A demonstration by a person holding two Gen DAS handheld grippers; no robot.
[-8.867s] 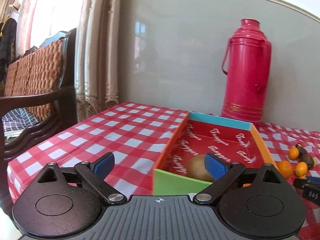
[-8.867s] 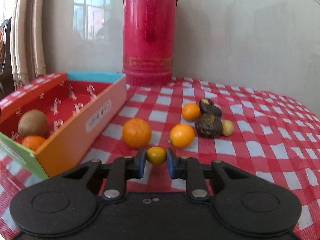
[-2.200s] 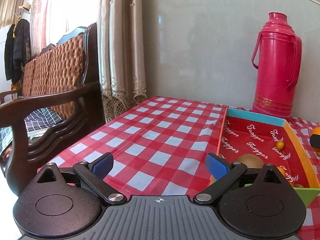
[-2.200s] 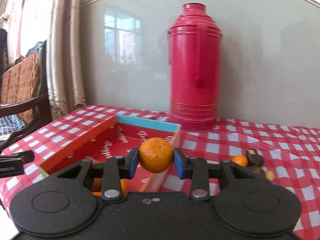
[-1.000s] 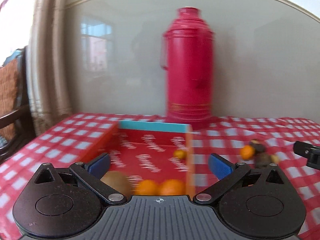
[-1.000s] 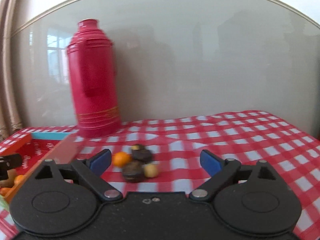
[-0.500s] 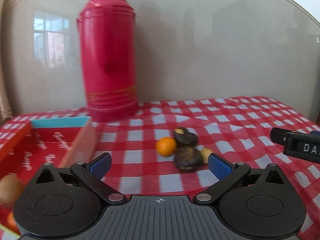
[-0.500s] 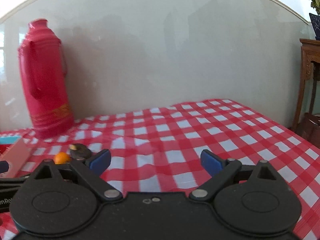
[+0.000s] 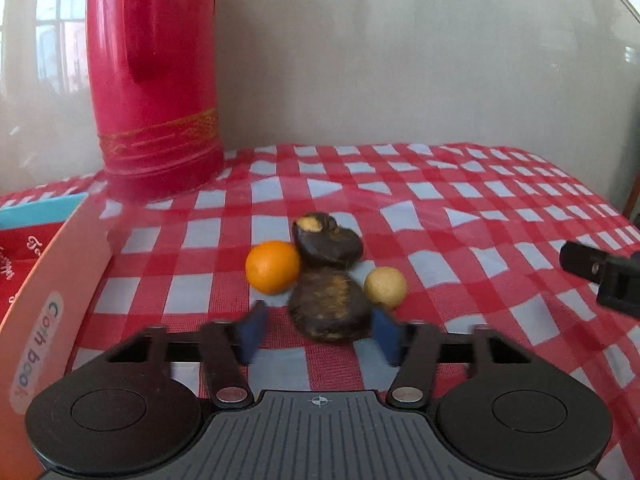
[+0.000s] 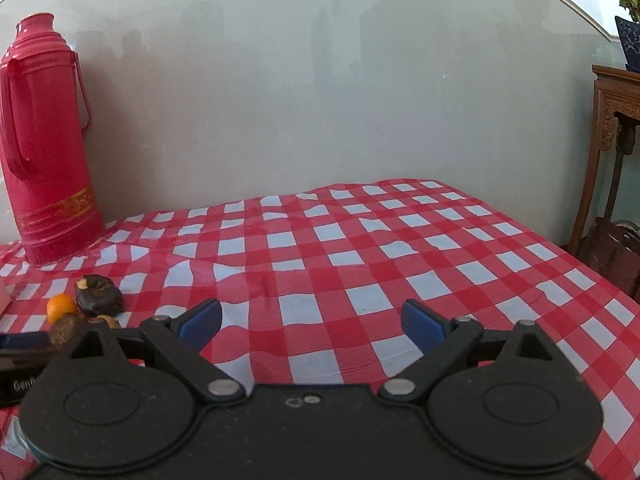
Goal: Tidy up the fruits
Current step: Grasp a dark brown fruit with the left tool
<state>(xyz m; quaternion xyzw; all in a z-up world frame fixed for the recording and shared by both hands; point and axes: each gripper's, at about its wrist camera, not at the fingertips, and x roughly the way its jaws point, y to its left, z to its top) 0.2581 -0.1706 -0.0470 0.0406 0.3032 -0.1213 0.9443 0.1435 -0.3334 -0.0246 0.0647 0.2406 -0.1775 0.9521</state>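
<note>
On the red-and-white checked tablecloth (image 9: 460,216), right in front of the left gripper (image 9: 320,330): a small huddle of fruit. Nearest, a dark brown wrinkled fruit (image 9: 329,306) sitting between the blue pads (image 9: 251,331), jaws closing in on it. Right pad looks up against its side, left pad still showing a sliver of cloth, so not pinched tight yet. Bit of motion blur on the fingers, so hard to call any finer.

Around that fruit, clock-style:
- small orange (image 9: 273,267) at about 11, touching or just beside
- second dark fruit (image 9: 327,245) with a pale patch on top at 12, touching
- little yellowish round fruit (image 9: 385,287) at about 2, just beside

Further out at roughly 10, the colourful box (image 9: 52,280), only its near corner and orange side wall in view, red lining inside. Tall red thermos (image 9: 154,76) at about 11, back by the wall.

Over on the other side, the right gripper (image 10: 314,324) spread wide open, holding zilch, just checked cloth between the pads. Same fruit cluster way off at its 9 o'clock, near the left edge of that view.
</note>
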